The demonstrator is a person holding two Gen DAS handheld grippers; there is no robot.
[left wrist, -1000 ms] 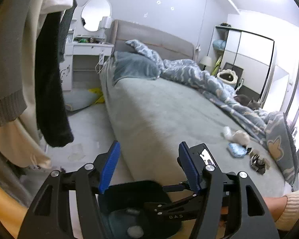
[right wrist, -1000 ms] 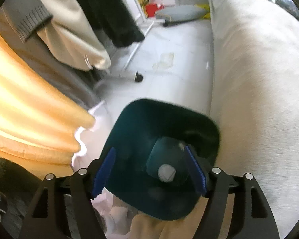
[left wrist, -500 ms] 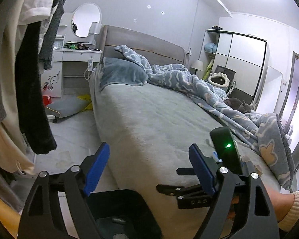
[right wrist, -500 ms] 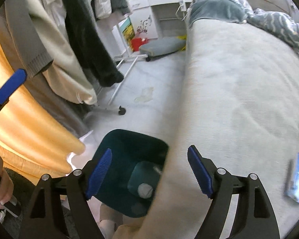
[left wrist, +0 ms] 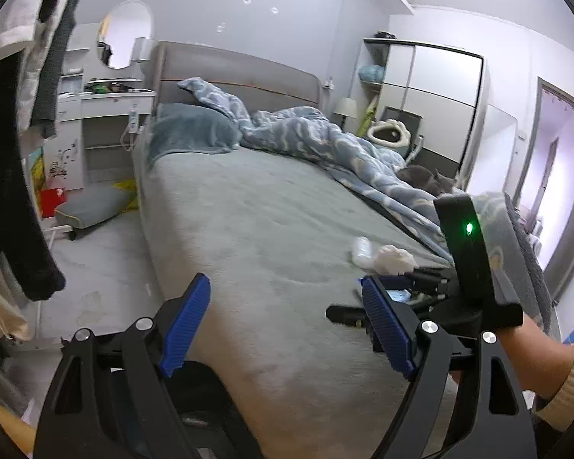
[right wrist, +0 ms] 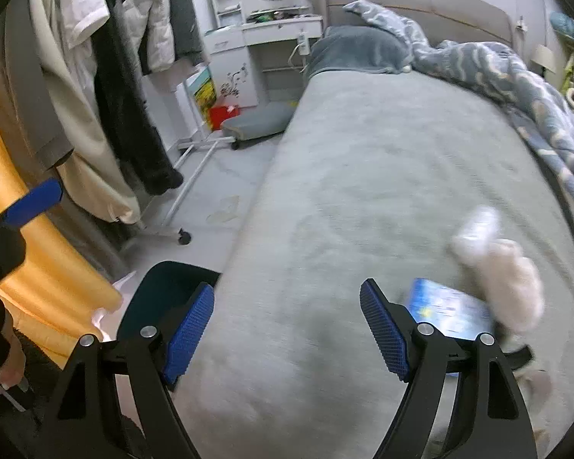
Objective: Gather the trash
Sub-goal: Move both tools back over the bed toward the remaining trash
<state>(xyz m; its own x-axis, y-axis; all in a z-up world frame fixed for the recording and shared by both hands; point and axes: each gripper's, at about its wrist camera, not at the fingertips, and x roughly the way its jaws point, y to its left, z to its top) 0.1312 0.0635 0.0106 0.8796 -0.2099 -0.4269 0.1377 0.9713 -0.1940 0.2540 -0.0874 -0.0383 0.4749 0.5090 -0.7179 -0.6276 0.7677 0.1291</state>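
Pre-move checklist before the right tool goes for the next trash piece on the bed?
1. Right tool open: ok, jaws wide apart, nothing between them.
2. Left tool empty: ok, open, holding nothing.
3. Targets in view: ok, blue wrapper, white crumpled tissue and a small white bottle lie on the grey bed.
4. Alignment: not ok, the trash sits right of the right tool's opening, past its right finger.
5. Image sharpness: not ok, the trash is motion-blurred in the right wrist view.
6. Bin reachable: ok, dark green bin on the floor beside the bed; contents cannot tell.
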